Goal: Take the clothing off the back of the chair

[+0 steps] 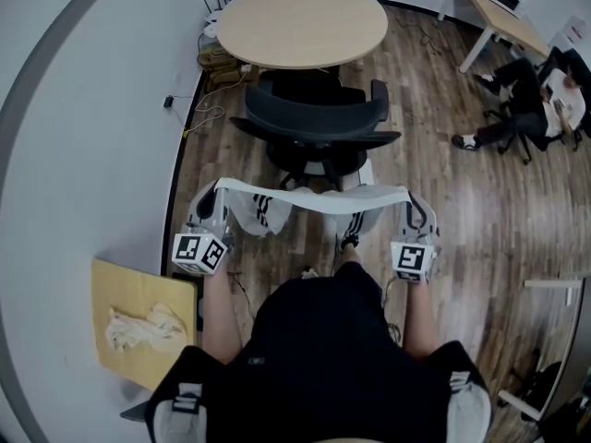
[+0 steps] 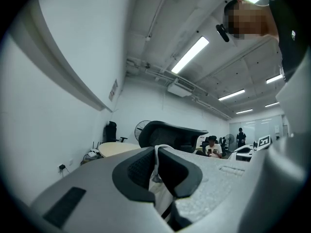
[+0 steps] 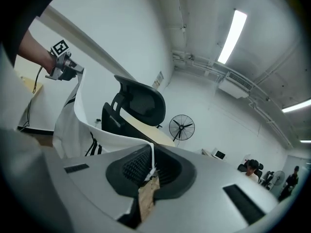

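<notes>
A white garment with black stripes (image 1: pixel 309 197) hangs stretched between my two grippers, in front of the black office chair (image 1: pixel 314 123) and clear of its back. My left gripper (image 1: pixel 217 190) is shut on the garment's left edge, and the cloth (image 2: pixel 156 154) shows pinched between its jaws. My right gripper (image 1: pixel 409 199) is shut on the right edge, where the white fabric (image 3: pixel 151 155) sits in the jaws. In the right gripper view the garment (image 3: pixel 73 120) runs across to the left gripper (image 3: pixel 63 67), with the chair (image 3: pixel 136 103) behind it.
A round wooden table (image 1: pixel 302 21) stands beyond the chair. A wooden board with crumpled cloth (image 1: pixel 140 326) lies at my lower left by the curved wall. A seated person (image 1: pixel 526 100) is at the far right near a desk (image 1: pixel 499 12). Cables (image 1: pixel 212 81) lie by the wall.
</notes>
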Action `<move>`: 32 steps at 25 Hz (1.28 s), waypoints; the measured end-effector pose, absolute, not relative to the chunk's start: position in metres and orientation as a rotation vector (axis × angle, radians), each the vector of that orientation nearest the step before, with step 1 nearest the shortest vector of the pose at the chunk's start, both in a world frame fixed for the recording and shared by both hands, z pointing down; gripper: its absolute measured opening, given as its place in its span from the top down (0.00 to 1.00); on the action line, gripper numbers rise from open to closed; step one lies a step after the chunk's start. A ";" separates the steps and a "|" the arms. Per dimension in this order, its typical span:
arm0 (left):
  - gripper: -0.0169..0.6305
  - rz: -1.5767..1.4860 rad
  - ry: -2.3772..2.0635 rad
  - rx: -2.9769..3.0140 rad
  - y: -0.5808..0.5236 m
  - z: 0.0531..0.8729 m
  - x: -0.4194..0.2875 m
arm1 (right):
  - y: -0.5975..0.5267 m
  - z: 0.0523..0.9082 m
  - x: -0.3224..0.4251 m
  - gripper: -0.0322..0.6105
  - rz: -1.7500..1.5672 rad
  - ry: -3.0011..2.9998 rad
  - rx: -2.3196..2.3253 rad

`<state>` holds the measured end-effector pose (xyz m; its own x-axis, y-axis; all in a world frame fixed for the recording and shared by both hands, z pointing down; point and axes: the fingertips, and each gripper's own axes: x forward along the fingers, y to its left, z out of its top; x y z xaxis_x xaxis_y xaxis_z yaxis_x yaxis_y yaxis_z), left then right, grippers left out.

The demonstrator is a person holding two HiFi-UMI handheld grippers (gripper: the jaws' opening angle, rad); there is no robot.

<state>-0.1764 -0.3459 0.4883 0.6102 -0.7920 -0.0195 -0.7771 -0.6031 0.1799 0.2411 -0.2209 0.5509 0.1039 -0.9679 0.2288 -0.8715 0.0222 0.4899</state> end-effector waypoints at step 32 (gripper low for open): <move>0.97 -0.158 -1.371 2.614 -0.292 0.507 -0.243 | -0.174 0.545 0.194 0.95 -0.299 -1.754 1.789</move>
<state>-0.2432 -0.2916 0.5069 0.5676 -0.8232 -0.0082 -0.8036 -0.5562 0.2119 0.1935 -0.1740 0.5451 0.0974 -0.9631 0.2508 -0.8258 0.0624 0.5605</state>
